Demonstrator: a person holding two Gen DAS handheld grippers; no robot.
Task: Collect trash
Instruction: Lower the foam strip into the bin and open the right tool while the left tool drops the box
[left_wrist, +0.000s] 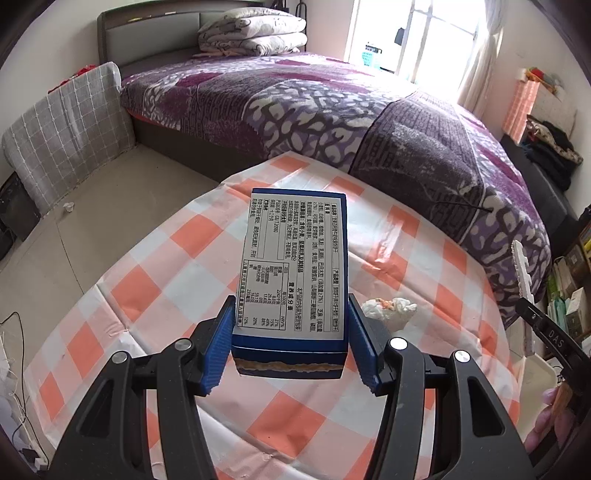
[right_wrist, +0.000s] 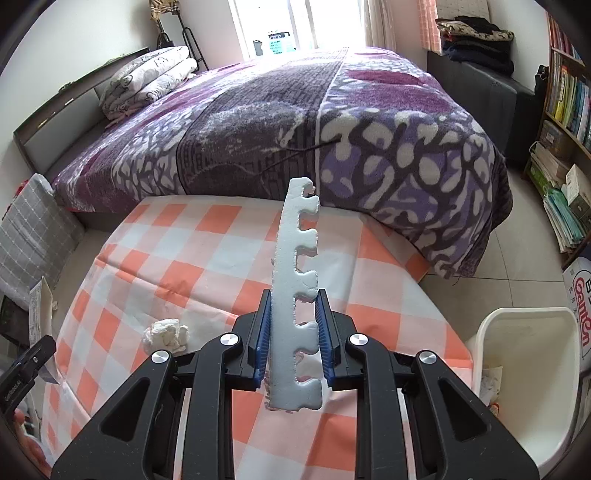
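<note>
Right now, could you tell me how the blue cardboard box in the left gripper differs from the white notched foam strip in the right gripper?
The blue cardboard box is a broad, printed block; the white notched foam strip is thin, plain and toothed along one edge. The box spreads the left gripper wide, while the right gripper closes narrowly on the strip. Both are held above the checked tablecloth, pointing away from the cameras.

- blue box (left_wrist: 293, 273): white printed label panel up, held off the checked tablecloth (left_wrist: 155, 280), pinched at its near end
- foam strip (right_wrist: 295, 295): white, notched along one edge, standing upright, clamped low
- crumpled tissue (right_wrist: 165, 335): white wad lying on the cloth, toward its left edge
- white bin (right_wrist: 532, 373): open, past the cloth's right edge, scraps inside
</note>
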